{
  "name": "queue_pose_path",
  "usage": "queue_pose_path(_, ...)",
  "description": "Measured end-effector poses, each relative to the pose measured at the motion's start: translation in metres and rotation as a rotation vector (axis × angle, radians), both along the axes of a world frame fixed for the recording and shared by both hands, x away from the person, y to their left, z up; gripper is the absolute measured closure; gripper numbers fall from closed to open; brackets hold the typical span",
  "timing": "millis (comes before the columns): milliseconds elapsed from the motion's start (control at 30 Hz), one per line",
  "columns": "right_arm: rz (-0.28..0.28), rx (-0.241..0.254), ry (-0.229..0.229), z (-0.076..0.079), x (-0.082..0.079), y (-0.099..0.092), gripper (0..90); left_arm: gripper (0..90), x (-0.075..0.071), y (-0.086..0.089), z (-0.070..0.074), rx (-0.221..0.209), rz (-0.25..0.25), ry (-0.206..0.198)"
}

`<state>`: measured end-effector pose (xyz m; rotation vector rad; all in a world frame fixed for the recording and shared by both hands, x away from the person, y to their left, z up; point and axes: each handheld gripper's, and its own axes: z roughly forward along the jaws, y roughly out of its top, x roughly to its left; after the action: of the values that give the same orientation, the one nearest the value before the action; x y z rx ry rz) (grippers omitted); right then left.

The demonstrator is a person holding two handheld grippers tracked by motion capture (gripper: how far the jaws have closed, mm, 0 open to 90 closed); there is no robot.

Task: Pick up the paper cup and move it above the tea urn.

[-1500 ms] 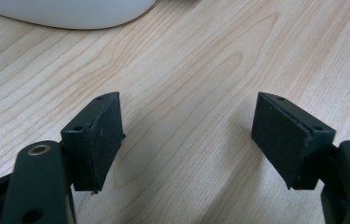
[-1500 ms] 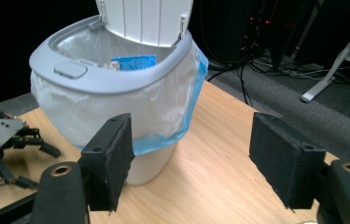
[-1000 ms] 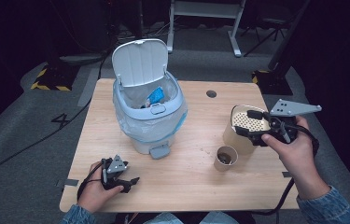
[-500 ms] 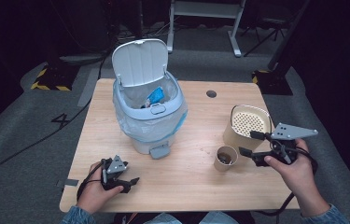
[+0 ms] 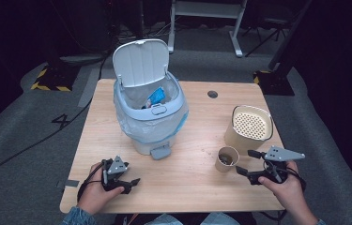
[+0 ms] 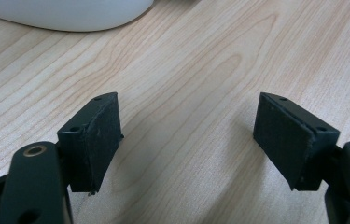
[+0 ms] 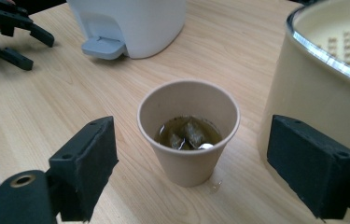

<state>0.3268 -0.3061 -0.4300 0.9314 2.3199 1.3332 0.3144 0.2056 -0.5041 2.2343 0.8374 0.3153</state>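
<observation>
A small paper cup (image 5: 226, 159) (image 7: 189, 135) stands upright on the wooden table (image 5: 197, 122), holding brownish liquid with soggy lumps in it. My right gripper (image 5: 248, 162) (image 7: 192, 170) is open just to the cup's right, jaws pointing at it and apart on either side in the right gripper view, not touching it. A cream strainer pot (image 5: 249, 128) (image 7: 324, 88) with a perforated insert stands right behind the cup. My left gripper (image 5: 131, 180) (image 6: 186, 140) rests open near the table's front left, nothing between its jaws.
A pale blue pedal bin (image 5: 150, 112) (image 7: 133, 23) lined with a bag stands mid-table, lid raised, rubbish inside, its pedal (image 5: 160, 151) facing the front. A cable hole (image 5: 212, 94) sits at the back. Dark floor and a desk frame lie beyond the table.
My right gripper has come down from beside the strainer pot toward the front edge and now sits low, level with the paper cup. The left gripper has stayed put.
</observation>
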Motion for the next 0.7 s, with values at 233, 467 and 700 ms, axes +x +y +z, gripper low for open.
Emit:
queue_pose_path(233, -0.034, -0.001, 0.025, -0.03, 0.003, 0.007, 16.6, 23.8, 0.0, 0.0, 0.0, 0.001, -0.001, 0.0)
queue_pose_path(467, -0.058, 0.001, 0.046, -0.049, 0.011, 0.016, 16.8, 23.7, 0.0, 0.0, 0.0, 0.001, -0.002, 0.0)
queue_pose_path(700, -0.065, -0.009, 0.05, -0.056, 0.019, 0.025, 17.1, 23.7, 0.0, 0.0, 0.0, 0.0, -0.001, 0.0)
